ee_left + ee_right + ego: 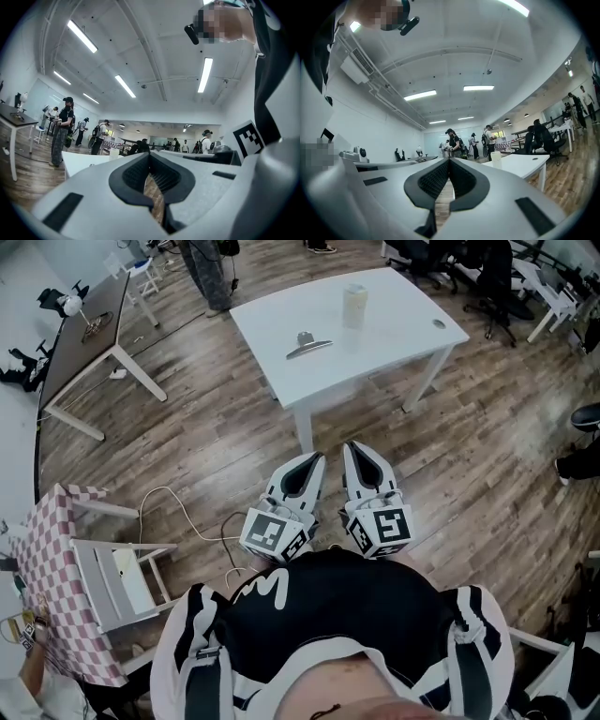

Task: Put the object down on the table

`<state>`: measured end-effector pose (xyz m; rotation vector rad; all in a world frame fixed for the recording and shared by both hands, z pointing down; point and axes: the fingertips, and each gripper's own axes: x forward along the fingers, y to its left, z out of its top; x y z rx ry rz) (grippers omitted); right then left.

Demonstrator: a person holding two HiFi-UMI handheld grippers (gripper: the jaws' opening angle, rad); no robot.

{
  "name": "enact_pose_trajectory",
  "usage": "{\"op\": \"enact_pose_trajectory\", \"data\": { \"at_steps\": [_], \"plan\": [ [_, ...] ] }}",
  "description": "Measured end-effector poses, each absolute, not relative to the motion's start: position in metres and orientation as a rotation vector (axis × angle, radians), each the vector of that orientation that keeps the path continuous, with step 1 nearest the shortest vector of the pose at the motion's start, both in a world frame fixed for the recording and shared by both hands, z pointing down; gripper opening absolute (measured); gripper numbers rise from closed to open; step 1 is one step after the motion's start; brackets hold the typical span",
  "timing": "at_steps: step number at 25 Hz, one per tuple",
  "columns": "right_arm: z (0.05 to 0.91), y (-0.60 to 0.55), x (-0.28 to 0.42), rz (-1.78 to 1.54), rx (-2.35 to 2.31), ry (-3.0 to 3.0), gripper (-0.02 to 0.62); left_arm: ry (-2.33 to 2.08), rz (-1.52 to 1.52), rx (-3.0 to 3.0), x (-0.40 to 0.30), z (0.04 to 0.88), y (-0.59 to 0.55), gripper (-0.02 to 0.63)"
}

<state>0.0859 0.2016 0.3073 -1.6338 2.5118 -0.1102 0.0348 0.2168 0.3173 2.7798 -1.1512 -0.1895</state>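
Note:
A white table (375,343) stands ahead of me on the wood floor. On it are a pale cup (354,306) and a flat grey metal piece (307,345). My left gripper (314,459) and right gripper (352,448) are held side by side close to my body, short of the table's near edge. Both are shut, with nothing between the jaws. In the left gripper view the left gripper (150,158) points at the table (79,161) and cup (114,153). In the right gripper view, the table (520,164) and cup (496,158) lie right of the right gripper (449,162).
A dark desk (89,334) stands at the far left. A checked-cloth table (56,577) with a grey chair (117,582) is at my near left, and a cable (187,512) runs over the floor there. Office chairs (487,277) stand at the back right. Several people stand in the room.

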Motion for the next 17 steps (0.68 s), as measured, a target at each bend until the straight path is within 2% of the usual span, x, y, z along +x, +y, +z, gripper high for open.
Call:
{"op": "enact_pose_trajectory", "data": {
  "at_steps": [17],
  "plan": [
    [0.3002, 0.2107, 0.0794, -0.033, -1.638, 2.541, 0.017, -1.119, -0.189, 2.785, 0.0363, 0.316, 0.2234, 0.005]
  ]
}}
